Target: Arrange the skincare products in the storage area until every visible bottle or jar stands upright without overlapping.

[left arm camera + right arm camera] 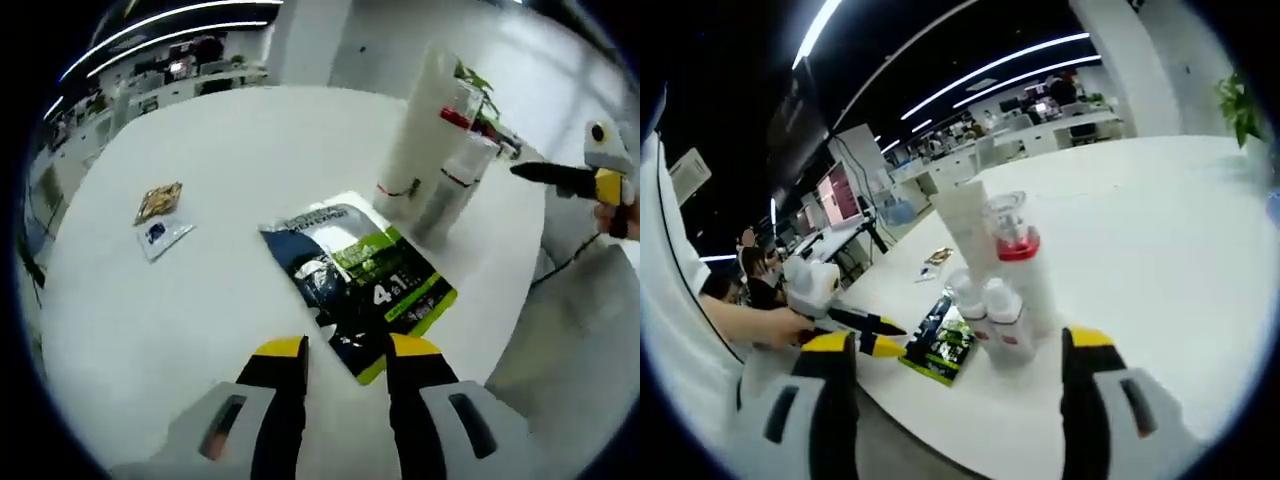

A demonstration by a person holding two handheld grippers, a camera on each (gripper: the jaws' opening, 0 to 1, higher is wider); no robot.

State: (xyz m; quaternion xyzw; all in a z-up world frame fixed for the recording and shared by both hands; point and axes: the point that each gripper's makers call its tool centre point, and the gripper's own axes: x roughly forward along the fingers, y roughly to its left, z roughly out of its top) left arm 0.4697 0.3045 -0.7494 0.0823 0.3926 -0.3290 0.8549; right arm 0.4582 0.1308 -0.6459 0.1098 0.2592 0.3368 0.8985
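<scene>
Looking along my left gripper point(345, 350), I see its jaws parted and empty, tips just short of the flat green sachet point(358, 285) lying on the white worktop point(150, 330); its long axis runs away from me and rightward toward the upright bottle cluster point(430, 150); the small packets point(160, 215) lie well apart to the left; my right gripper point(965, 345) is wide open, holding nothing, with the bottles point(1000, 290) directly ahead between its jaws, so I judge it nearer them.

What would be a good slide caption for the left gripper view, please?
Open left gripper hovering over a flat packet beside upright bottles on a white table.
</scene>
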